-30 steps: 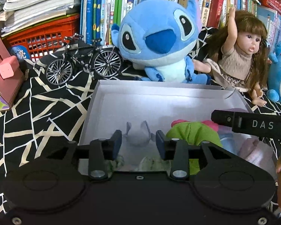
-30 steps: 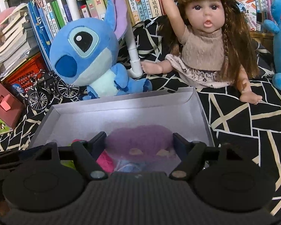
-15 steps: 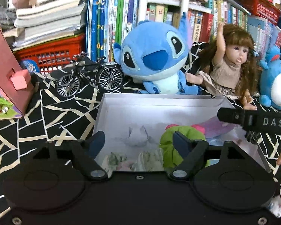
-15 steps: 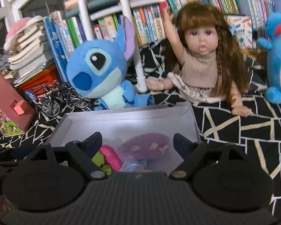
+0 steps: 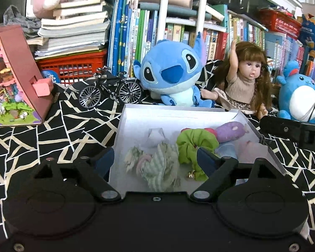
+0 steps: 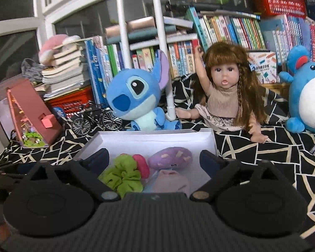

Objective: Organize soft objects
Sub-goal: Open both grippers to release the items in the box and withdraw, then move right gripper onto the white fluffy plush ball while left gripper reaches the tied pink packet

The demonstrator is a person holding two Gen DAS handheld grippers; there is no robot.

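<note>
A white shallow box [image 5: 136,113] [image 6: 149,135] lies on the black patterned cloth. In it lie a green scrunchie [image 5: 196,145] [image 6: 122,175], a striped pale scrunchie [image 5: 159,166], a small white soft piece [image 5: 156,135], a purple plush [image 5: 231,131] [image 6: 171,158], a pink item [image 6: 141,164] and a pale pink plush [image 6: 171,183]. My left gripper [image 5: 155,158] is open and empty, raised above the box's near edge. My right gripper [image 6: 154,159] is open and empty above the box's right part; its body shows in the left wrist view [image 5: 292,131].
Behind the box sit a blue Stitch plush [image 5: 172,77] [image 6: 136,98], a doll [image 5: 247,82] [image 6: 226,92] and a blue round plush [image 5: 300,96] [image 6: 308,96]. A model bicycle [image 5: 110,90], a red basket [image 5: 73,67], a pink toy house [image 5: 14,79] and bookshelves stand around.
Both grippers opened wide and pulled up and back from the box. The white soft piece and the purple plush now lie released inside the box.
</note>
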